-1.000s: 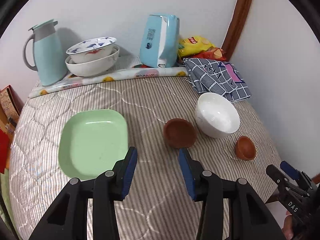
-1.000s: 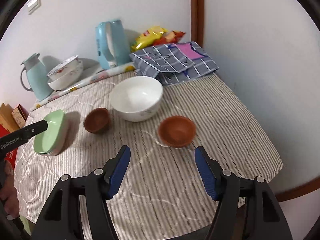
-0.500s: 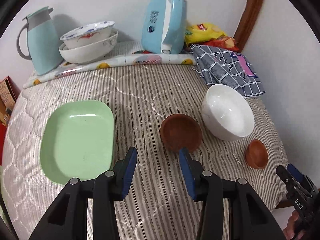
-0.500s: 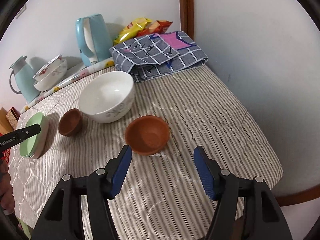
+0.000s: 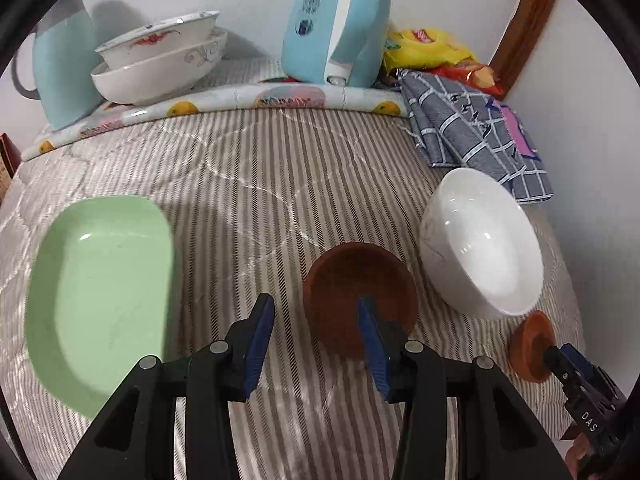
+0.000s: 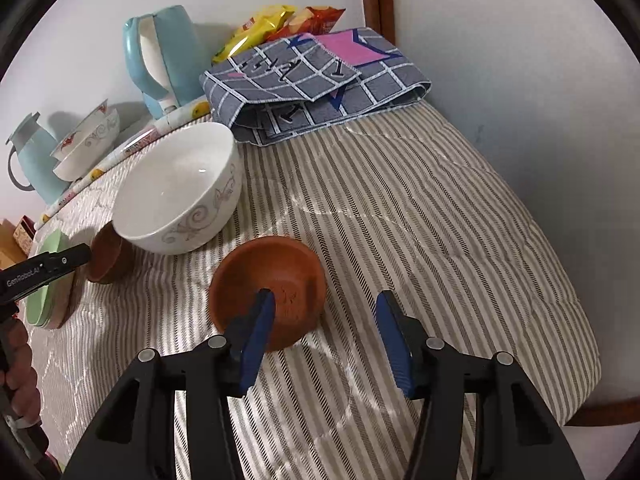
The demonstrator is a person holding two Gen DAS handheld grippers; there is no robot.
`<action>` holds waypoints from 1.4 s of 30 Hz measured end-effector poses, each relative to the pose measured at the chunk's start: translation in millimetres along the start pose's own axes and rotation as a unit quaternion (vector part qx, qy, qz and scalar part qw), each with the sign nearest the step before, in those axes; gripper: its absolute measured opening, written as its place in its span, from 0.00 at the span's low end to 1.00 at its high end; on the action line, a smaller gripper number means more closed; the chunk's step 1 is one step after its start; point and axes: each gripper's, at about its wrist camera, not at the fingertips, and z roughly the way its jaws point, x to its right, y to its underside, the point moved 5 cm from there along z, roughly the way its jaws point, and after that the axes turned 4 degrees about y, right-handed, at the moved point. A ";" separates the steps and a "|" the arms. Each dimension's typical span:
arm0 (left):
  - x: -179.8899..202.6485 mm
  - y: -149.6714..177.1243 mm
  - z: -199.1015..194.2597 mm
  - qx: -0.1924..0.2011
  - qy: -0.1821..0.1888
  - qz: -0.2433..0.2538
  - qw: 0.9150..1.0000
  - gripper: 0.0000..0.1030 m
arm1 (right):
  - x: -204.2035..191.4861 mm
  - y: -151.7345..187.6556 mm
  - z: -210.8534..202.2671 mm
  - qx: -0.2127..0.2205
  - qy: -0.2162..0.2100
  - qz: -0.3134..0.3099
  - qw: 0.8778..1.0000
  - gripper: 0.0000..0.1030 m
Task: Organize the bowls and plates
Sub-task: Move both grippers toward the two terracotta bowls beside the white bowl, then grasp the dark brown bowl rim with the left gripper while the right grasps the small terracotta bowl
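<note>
Both grippers were released—the right gripper [image 6: 324, 312], jaws just narrowing, and the left gripper [image 5: 316, 320] each straddled a brown bowl's rim, the small brown bowl [image 6: 268, 292] and the dark brown bowl [image 5: 360, 300]—so each should have seated its inner finger deep before pinching.

Both tongs have dropped over the brown bowls [image 5: 360, 288], right tongs [image 6: 326, 320] narrowing.

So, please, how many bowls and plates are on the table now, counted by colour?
White bowls: 3, one loose and two stacked
Brown bowls: 2, a darker one and a lighter one
Green plates: 1, possibly a stack
Total: 6
</note>
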 end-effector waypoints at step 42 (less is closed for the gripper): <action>6.2 13.0 -21.9 0.003 0.027 0.023 0.999 0.09 | -17.1 8.5 -9.0 0.019 0.000 0.014 1.000 0.08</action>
